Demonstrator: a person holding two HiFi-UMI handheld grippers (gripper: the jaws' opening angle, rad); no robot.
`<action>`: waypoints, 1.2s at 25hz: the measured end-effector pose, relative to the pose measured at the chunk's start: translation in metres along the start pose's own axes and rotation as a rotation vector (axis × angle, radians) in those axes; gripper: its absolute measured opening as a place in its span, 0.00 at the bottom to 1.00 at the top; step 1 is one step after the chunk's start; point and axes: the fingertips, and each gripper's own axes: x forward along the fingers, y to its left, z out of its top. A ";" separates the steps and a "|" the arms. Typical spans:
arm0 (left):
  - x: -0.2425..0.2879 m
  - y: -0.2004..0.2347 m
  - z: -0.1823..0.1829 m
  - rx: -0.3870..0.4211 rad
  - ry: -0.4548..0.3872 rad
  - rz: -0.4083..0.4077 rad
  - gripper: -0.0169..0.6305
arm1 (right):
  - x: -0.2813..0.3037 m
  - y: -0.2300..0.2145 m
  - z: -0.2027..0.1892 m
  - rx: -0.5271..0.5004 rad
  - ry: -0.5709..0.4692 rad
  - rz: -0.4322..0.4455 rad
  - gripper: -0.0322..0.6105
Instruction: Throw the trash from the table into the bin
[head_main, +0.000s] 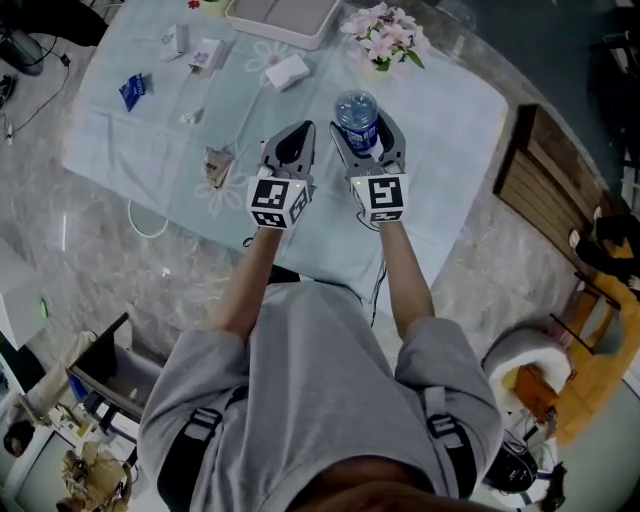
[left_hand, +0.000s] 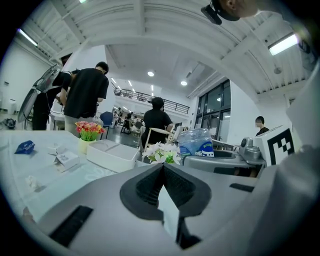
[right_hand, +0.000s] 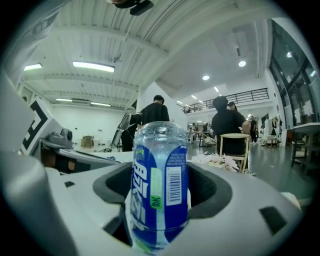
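My right gripper (head_main: 366, 128) is shut on a clear plastic bottle (head_main: 356, 108) with a blue label, held upright above the near part of the table. In the right gripper view the bottle (right_hand: 160, 190) fills the space between the jaws of the right gripper (right_hand: 161, 172). Beside it, my left gripper (head_main: 300, 135) is shut, and I make out nothing held in it; its pads (left_hand: 150, 182) meet at the tip. Loose trash lies on the pale tablecloth (head_main: 450, 110): a crumpled paper (head_main: 218, 166), a blue wrapper (head_main: 133, 90), a white tissue (head_main: 286, 72) and small white boxes (head_main: 205, 52).
A white tray (head_main: 283, 18) and a pot of pale flowers (head_main: 385, 38) stand at the table's far side. A wooden chair (head_main: 545, 180) is on the right. A round white container (head_main: 525, 365) sits on the floor at lower right. People stand beyond the table (left_hand: 85, 95).
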 end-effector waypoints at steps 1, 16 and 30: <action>-0.003 0.000 0.001 0.000 -0.005 0.004 0.03 | -0.002 0.001 0.001 0.011 -0.008 -0.008 0.57; -0.038 -0.006 0.039 0.059 -0.064 0.006 0.03 | -0.023 0.018 0.042 0.022 -0.082 -0.013 0.57; -0.063 -0.017 0.077 0.152 -0.115 0.006 0.03 | -0.049 0.031 0.090 0.054 -0.187 -0.027 0.57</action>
